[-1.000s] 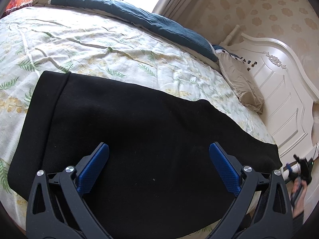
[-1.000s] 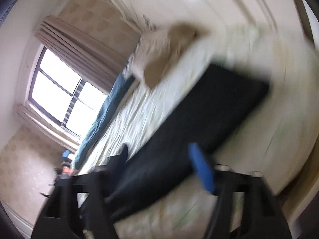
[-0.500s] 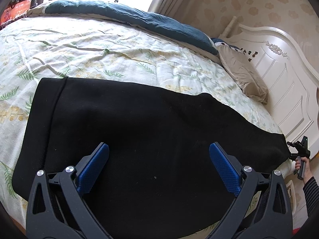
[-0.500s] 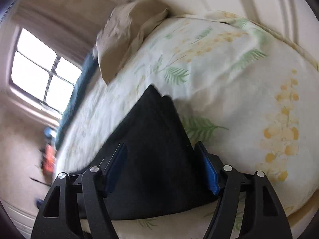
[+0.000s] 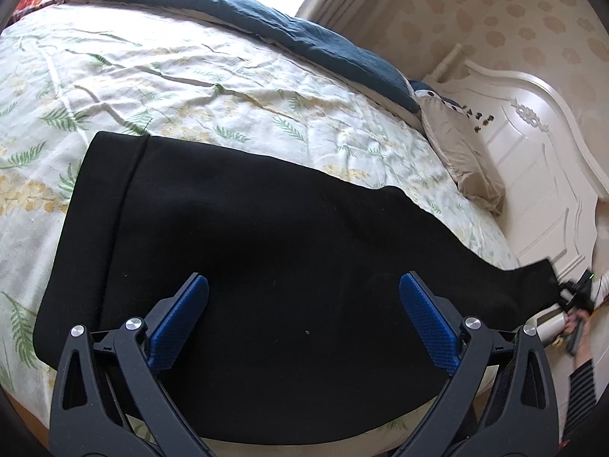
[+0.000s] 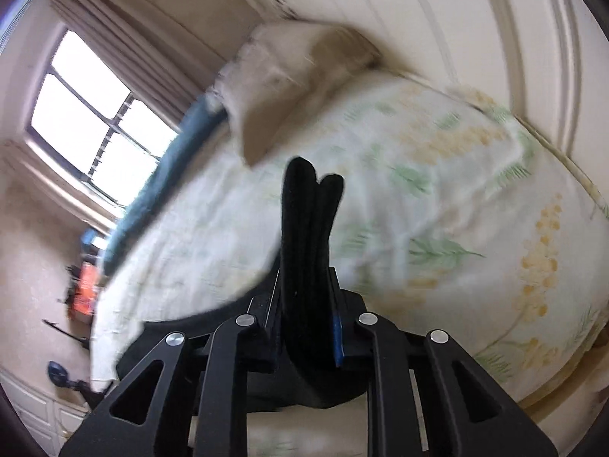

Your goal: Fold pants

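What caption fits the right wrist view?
Right gripper shut on the black pants hem, over the floral bedspread.

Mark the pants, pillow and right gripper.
pants (image 5: 289,251): left wrist view, middle of the black fabric.
pillow (image 5: 462,162): left wrist view, beige face.
right gripper (image 6: 309,304): right wrist view, between fingers shut on cloth.

Tan pillow (image 5: 462,152) rests on floral bedspread (image 5: 190,87).

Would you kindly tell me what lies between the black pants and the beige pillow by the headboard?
Only bare floral bedsheet. In the left wrist view, the pants and the pillow lie apart with nothing resting on the stretch between them.
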`<state>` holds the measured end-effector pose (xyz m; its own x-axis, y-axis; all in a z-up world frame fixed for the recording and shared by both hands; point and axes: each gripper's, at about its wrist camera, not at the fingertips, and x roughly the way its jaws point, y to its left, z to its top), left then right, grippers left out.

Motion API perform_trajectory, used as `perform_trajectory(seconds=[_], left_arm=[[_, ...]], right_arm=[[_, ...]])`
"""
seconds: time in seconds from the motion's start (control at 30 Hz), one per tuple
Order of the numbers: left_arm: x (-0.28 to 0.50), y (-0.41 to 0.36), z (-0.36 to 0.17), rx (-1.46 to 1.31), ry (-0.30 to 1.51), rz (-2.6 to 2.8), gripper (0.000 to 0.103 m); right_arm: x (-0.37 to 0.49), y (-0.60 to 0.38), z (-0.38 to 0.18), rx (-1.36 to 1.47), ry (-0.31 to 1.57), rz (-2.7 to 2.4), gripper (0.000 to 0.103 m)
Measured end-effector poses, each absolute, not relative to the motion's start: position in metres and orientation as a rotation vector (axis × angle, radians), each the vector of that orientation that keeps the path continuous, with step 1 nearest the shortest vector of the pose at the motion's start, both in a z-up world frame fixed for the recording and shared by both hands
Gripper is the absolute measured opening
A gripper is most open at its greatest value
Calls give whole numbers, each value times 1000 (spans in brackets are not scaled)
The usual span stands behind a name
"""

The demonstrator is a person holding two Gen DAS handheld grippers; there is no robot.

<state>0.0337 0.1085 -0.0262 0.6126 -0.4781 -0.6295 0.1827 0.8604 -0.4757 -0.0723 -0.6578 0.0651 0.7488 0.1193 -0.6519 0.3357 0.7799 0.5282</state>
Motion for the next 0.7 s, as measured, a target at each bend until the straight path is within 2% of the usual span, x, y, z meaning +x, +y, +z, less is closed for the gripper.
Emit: perform_trajectory(seconds=[0.33,0.7], left_arm=[[31,113,-29,-420,802,-409,100],[29,113,-30,-418,785,-424,100]], right_arm=[[-32,-529,112,555,726,104,19],[28,-395,60,414,846,226,19]])
